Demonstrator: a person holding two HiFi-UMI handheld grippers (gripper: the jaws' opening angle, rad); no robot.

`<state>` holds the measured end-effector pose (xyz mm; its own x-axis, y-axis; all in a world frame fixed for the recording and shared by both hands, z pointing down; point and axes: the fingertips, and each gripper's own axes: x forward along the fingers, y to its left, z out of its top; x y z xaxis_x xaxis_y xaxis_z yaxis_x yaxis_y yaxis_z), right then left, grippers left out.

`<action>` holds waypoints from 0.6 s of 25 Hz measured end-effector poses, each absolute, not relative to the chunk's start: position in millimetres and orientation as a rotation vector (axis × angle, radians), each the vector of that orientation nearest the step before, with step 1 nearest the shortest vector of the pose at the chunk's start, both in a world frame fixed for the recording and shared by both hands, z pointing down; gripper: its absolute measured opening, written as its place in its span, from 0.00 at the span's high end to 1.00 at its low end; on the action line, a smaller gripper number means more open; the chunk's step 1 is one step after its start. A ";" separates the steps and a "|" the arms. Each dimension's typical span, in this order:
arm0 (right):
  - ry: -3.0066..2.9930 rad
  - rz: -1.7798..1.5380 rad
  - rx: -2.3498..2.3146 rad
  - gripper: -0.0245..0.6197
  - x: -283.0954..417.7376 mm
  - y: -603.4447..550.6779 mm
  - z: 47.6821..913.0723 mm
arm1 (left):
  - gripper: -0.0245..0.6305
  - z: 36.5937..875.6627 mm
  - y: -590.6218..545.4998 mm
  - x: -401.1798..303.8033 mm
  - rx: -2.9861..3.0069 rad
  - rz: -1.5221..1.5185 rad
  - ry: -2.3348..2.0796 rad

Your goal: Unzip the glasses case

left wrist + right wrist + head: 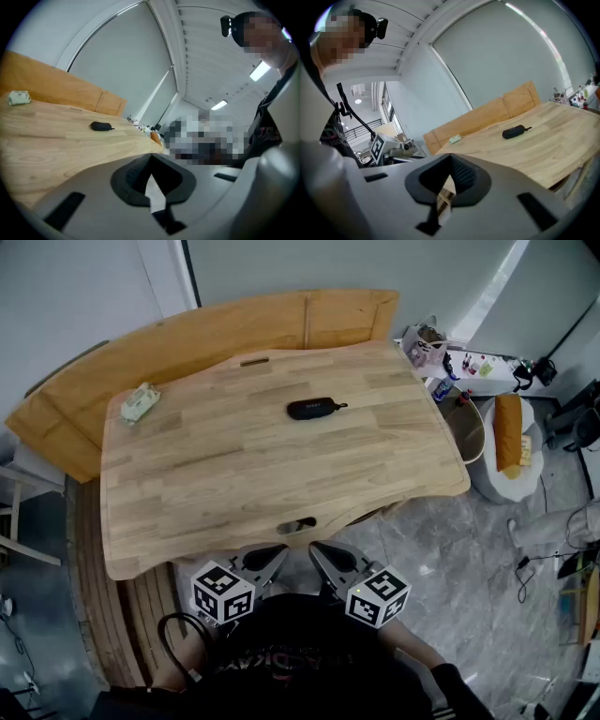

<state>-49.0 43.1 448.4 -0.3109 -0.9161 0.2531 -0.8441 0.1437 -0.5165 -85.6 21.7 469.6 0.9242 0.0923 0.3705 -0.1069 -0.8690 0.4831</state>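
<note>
The black glasses case (314, 409) lies zipped on the far middle of the wooden table (234, 484), its small pull tab pointing right. It also shows small in the left gripper view as the case (101, 126) and in the right gripper view as the case (513, 132). My left gripper (281, 554) and right gripper (316, 549) hang side by side just off the table's near edge, tips turned toward each other. Both are shut with nothing between the jaws, far from the case.
A pale green packet (141, 402) lies at the table's far left corner. A curved wooden backboard (187, 334) rims the far side. A slot (295, 525) cuts the table near the front edge. Baskets and clutter (487, 427) stand on the floor to the right.
</note>
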 end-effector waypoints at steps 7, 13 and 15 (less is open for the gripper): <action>2.292 -0.885 -1.765 0.94 -51.9 43.0 447.1 | 0.95 469.1 22.2 -87.6 2.567 0.524 -0.012; 2.294 -0.874 -1.766 0.94 -52.9 45.6 445.9 | 0.95 468.6 25.1 -88.4 2.568 0.524 -0.009; 2.293 -0.861 -1.754 0.94 -53.2 46.9 444.5 | 0.95 469.0 26.3 -88.5 2.570 0.523 -0.007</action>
